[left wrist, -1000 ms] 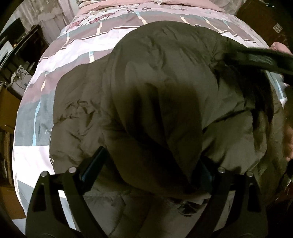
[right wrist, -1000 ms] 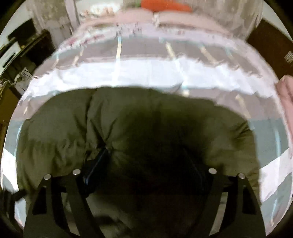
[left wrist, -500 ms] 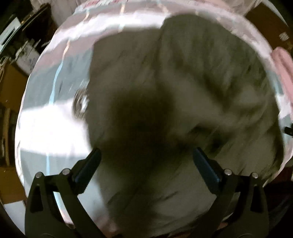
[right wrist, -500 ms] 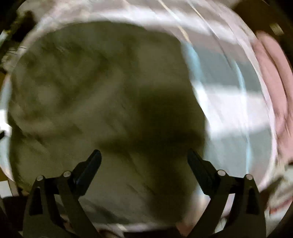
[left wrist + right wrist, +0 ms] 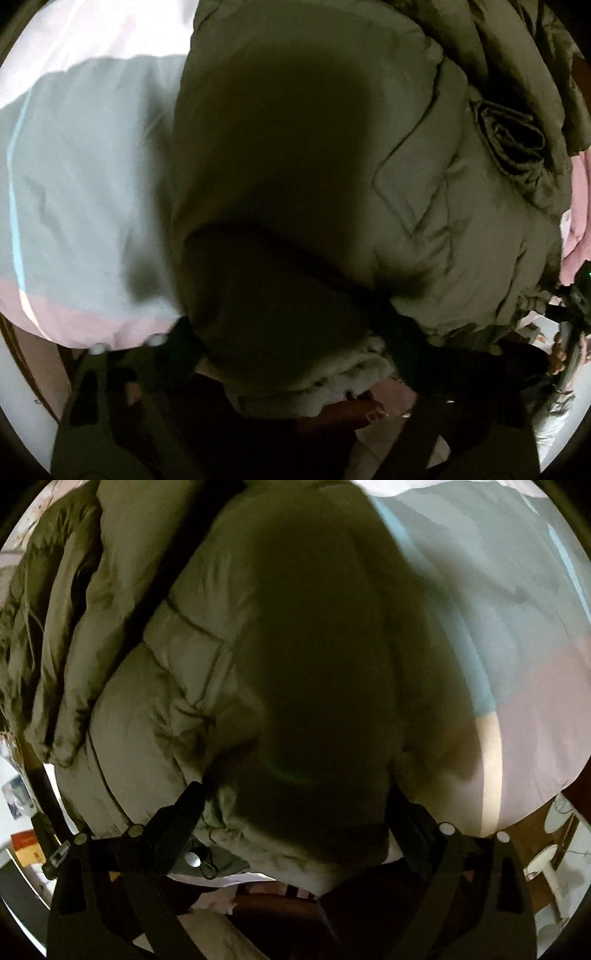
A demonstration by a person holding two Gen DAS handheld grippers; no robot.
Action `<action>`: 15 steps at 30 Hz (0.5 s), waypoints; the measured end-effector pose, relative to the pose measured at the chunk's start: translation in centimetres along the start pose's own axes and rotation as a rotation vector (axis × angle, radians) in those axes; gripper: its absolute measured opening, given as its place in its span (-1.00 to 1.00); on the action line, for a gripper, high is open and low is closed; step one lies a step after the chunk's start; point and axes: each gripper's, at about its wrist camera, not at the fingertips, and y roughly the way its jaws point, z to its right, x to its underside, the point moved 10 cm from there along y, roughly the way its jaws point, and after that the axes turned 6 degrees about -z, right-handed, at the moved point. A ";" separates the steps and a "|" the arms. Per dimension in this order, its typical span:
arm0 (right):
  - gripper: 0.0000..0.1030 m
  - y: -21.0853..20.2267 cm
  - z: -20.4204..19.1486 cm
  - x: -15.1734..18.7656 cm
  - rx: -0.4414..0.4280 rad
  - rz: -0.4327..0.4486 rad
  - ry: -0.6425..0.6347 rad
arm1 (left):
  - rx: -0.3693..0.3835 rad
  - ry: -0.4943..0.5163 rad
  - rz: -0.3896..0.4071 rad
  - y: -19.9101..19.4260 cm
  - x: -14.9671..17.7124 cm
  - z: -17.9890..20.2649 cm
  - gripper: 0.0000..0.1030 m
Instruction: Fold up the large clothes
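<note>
Two wide-spread sets of fingers, clenching nothing: left gripper (image 5: pixel 291 328) and right gripper (image 5: pixel 295 797), each with the thick near edge of the jacket (image 5: pixel 443 184) bulging between. Jacket lying bunched on the bed (image 5: pixel 81 166), close to its near edge. Probably slippery and springy, so likely to puff open again if pinched only on the outer layer. Could slide off the bed if pulled toward the body. Toggle (image 5: pixel 201 862) just beside one right finger, easy to snag.
</note>
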 end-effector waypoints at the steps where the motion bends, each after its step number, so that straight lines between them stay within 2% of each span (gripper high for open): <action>1: 0.73 0.1 0.0 0.1 0.010 0.005 -0.006 | 0.032 0.001 0.010 -0.3 0.0 0.2 0.01; 2: 0.21 0.1 -0.1 0.1 0.027 0.018 -0.016 | 0.066 0.004 0.014 -0.6 0.1 0.6 -0.31; 3: -0.06 0.0 -0.3 0.2 0.022 0.026 -0.027 | 0.090 0.007 0.019 -0.8 0.1 0.9 -0.53; 4: -0.42 -0.2 -0.9 0.3 -0.013 0.044 -0.045 | 0.118 0.008 0.028 -1.3 0.1 1.3 -0.63; 5: -0.64 -0.7 -1.6 0.3 -0.043 0.067 -0.068 | 0.142 0.010 0.035 -1.7 0.0 1.6 -0.74; 7: -0.74 -2.0 -2.9 0.5 -0.107 0.112 -0.088 | 0.205 0.003 0.053 -2.6 -0.2 2.0 -0.83; 10: -0.77 -5.2 -5.1 0.7 -0.290 0.194 -0.137 | 0.346 0.002 0.097 -5.1 -0.6 2.8 -0.86; 11: -0.78 -7.1 -6.0 0.9 -0.361 0.244 -0.166 | 0.392 0.016 0.123 -6.2 -0.5 3.1 -0.86; 15: -0.78 -12.7 -8.0 0.9 -0.525 0.379 -0.215 | 0.569 0.072 0.278 -12.0 -0.8 4.6 -0.86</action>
